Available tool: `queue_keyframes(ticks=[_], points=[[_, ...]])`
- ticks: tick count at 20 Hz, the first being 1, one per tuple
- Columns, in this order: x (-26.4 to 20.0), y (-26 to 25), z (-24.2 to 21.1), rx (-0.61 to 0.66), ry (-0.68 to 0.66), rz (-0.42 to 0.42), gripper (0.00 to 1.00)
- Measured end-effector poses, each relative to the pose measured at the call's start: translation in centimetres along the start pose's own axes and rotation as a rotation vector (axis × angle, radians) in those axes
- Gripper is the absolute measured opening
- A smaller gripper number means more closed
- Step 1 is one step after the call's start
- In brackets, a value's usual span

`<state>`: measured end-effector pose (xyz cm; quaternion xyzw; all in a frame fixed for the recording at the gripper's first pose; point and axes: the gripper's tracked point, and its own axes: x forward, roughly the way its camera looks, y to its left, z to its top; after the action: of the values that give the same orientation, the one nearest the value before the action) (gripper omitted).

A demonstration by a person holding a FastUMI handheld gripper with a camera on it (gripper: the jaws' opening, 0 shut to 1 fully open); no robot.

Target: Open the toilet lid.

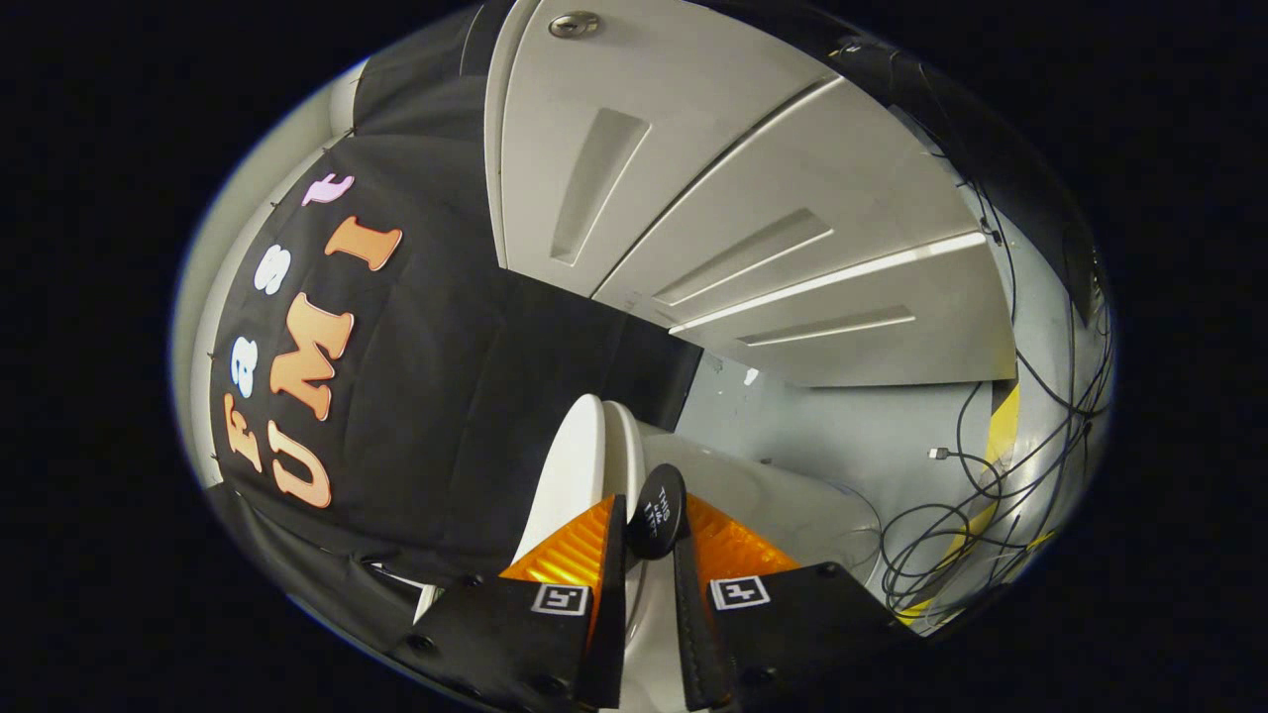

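The white toilet lid [578,465] stands raised and is seen nearly edge-on just ahead of my fingers. A second white edge, which looks like the seat [626,446], lies close beside it. A black round tab [658,503] fixed to the lid sits between my fingertips. My gripper [651,527] is shut on this tab, with the orange-backed fingers [580,550] pressing it from both sides. The white toilet body [768,495] spreads out beyond the right finger.
The black cloth wall [446,396] hangs close behind the lid. Loose black cables [976,525] and a yellow-black striped strip [1001,426] lie past the toilet. White panels with light strips [753,198] run overhead, and the view is strongly tilted.
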<state>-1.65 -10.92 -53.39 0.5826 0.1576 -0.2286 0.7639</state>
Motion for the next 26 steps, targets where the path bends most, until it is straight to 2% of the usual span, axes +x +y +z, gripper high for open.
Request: queue_keyframes(ticks=[4, 6, 7, 8, 9, 12, 16, 26], points=[[0.5, -0.1, 0.4, 0.011, 0.0, -0.002, 0.31], [-0.4, 0.5, -0.1, 0.03, 0.027, 0.025, 0.23], [-0.4, 0.5, 0.0, 0.039, 0.026, 0.031, 0.16], [-0.5, 0.7, 0.1, 0.052, 0.019, 0.042, 0.15], [-0.3, 0.6, 0.0, 0.06, 0.022, 0.044, 0.1], [-0.2, 0.9, 0.2, 0.116, 0.02, 0.047, 0.09], [-0.6, 1.9, 0.3, 0.106, 0.012, 0.056, 0.09], [-2.1, 9.4, 2.8, 0.004, -0.111, 0.117, 0.09]])
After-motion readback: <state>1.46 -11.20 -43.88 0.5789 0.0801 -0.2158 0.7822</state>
